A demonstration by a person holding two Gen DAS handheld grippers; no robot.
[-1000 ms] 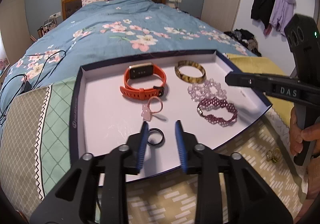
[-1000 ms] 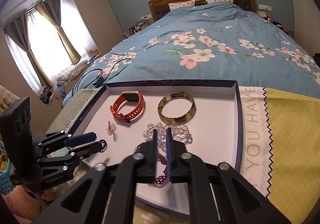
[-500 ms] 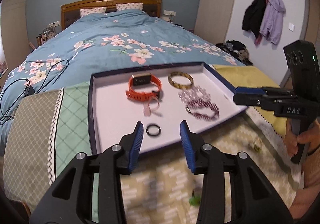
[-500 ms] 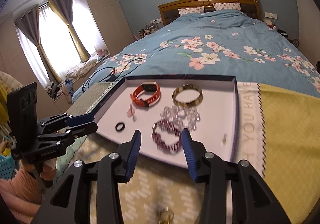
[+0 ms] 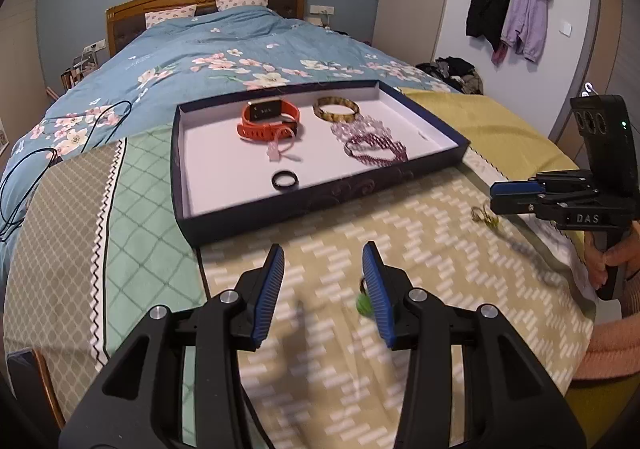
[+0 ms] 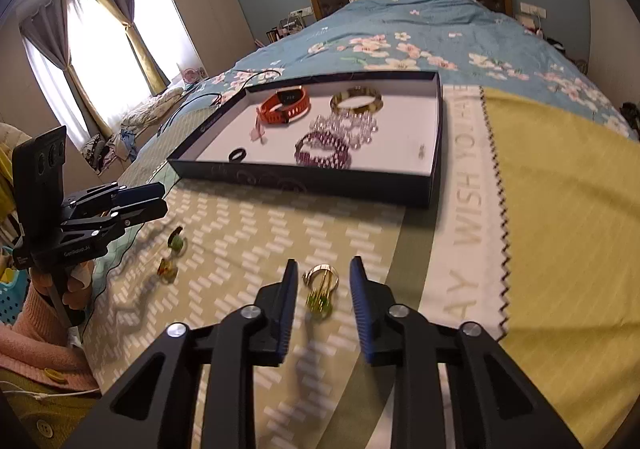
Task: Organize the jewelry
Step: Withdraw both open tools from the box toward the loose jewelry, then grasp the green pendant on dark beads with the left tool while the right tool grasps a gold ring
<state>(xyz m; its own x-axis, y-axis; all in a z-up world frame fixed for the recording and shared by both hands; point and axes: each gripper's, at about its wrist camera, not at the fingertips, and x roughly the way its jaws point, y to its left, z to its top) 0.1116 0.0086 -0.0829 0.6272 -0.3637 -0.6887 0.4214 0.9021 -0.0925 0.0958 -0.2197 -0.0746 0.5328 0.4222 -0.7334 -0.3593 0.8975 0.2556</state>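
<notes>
A dark blue tray [image 5: 320, 199] [image 6: 304, 179] lies on the bed cover and holds an orange watch [image 5: 268, 119], a tortoiseshell bangle [image 5: 335, 109], clear and purple bead bracelets [image 5: 374, 149] and a black ring [image 5: 285, 181]. My left gripper [image 5: 323, 281] is open and empty above the cover; a green-stone ring [image 5: 363, 303] lies by its right finger. My right gripper [image 6: 323, 289] is open, its fingers either side of a gold ring with a green stone [image 6: 320, 289]. Two more rings, green [image 6: 176, 239] and amber [image 6: 167, 269], lie at the left.
The patterned cover [image 5: 400, 249] spreads over the foot of a bed with a blue floral quilt [image 5: 240, 61]. A black cable [image 5: 24, 177] lies at the left. Coats [image 5: 508, 9] hang on the right wall. A tiny item [image 6: 421, 148] rests in the tray's right part.
Both grippers have pulled back from over the tray to the cover in front of it. The right gripper, shut a second ago, has opened; the left has opened wider.
</notes>
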